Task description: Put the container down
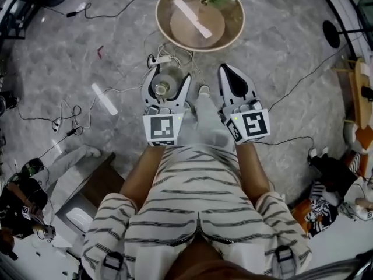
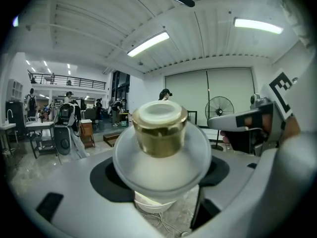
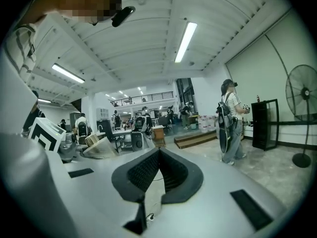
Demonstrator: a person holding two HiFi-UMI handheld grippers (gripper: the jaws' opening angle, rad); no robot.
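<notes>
Left gripper (image 1: 169, 78) around container (image 1: 162, 88); floor (image 1: 280, 45) below

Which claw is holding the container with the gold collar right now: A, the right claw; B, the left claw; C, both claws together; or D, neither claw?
B: in the left gripper view the container sits clamped between the jaws of the left claw, while the right claw is shut with nothing between its jaws.

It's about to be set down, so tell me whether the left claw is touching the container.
Touching. The left gripper view shows the container wedged in the left claw, its white body pressed against the dark pads on both sides.
</notes>
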